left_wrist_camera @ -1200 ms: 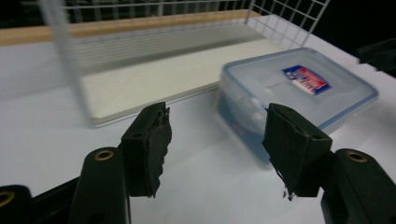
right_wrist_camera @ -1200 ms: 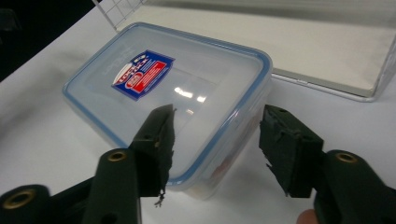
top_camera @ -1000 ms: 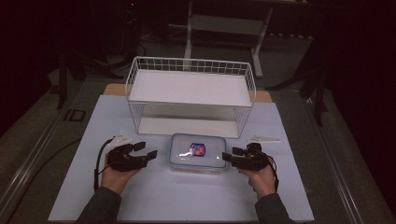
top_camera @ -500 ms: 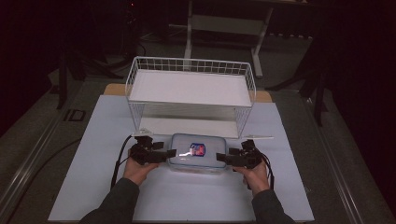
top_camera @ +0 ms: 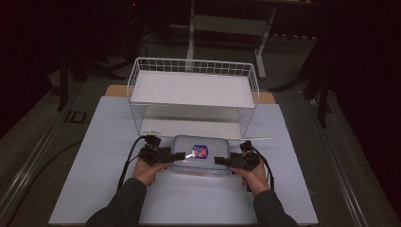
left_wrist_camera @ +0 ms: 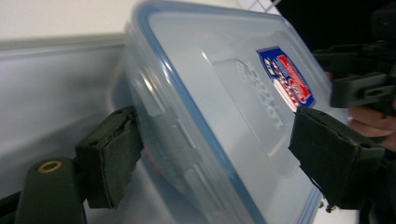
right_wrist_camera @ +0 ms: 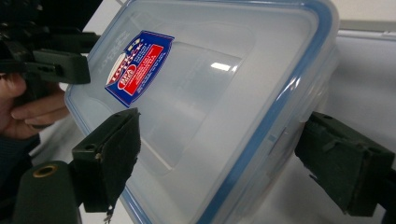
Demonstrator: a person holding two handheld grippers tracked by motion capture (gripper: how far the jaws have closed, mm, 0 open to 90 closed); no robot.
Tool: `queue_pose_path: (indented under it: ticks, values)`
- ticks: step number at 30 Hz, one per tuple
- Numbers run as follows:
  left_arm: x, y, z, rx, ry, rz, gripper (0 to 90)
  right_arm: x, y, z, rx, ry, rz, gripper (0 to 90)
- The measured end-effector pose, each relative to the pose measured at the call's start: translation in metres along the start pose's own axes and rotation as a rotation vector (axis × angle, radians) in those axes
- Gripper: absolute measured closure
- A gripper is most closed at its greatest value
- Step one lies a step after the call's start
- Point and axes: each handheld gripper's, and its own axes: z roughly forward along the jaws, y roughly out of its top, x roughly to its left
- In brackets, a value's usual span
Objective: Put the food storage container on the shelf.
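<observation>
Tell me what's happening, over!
Left gripper and right gripper open, jaws straddling the container ends. Container flat on table, lid on. Wire shelf just behind it.

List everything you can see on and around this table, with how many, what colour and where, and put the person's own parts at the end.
Clear plastic food container with blue-rimmed lid: one, clear and blue, on the mat in front of the rack, between the two grippers.
Red and blue label: one, on the container's lid.
White wire shelf rack: one, white, at the far middle of the mat.
White table mat: one, white, covering the table.
Grey metal stand: one, grey, on the floor beyond the table.
Left gripper: one, black, jaws spread around the container's left end.
Right gripper: one, black, jaws spread around the container's right end.
Hands: two, holding the grippers, dark sleeves at the near edge.
</observation>
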Motion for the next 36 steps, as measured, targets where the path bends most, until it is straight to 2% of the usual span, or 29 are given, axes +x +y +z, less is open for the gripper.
queue_pose_path:
  ticks: [5,8,12,15,21,26,28,34,36]
  values:
    - [0.002,0.0,0.0,0.022,-0.015,-0.038,16.2,-0.002,0.0,0.0,0.008,0.017,0.027,14.3]
    - [0.001,0.001,-0.003,0.027,-0.013,-0.044,19.6,-0.005,-0.001,0.0,0.019,0.032,0.047,15.3]
    - [0.003,-0.002,-0.008,0.003,-0.024,-0.084,26.2,-0.006,-0.004,-0.006,-0.007,0.045,0.072,24.7]
    - [-0.001,-0.004,-0.014,-0.009,-0.023,-0.065,31.9,-0.006,-0.007,-0.013,-0.03,0.056,0.076,32.8]
    - [-0.012,-0.013,-0.027,-0.024,-0.017,-0.004,40.1,0.002,-0.017,-0.028,-0.061,0.068,0.041,44.3]
    - [-0.013,-0.022,-0.034,-0.053,-0.047,0.016,45.0,0.005,-0.024,-0.034,-0.08,0.078,0.029,48.1]
    - [-0.011,-0.028,-0.037,-0.072,-0.074,0.018,46.5,0.006,-0.027,-0.036,-0.091,0.092,0.026,49.4]
    - [-0.014,-0.033,-0.039,-0.084,-0.066,0.04,47.9,0.008,-0.032,-0.039,-0.1,0.097,0.007,51.1]
    - [-0.016,-0.036,-0.04,-0.097,-0.059,0.035,48.0,0.01,-0.033,-0.039,-0.107,0.091,0.001,51.0]
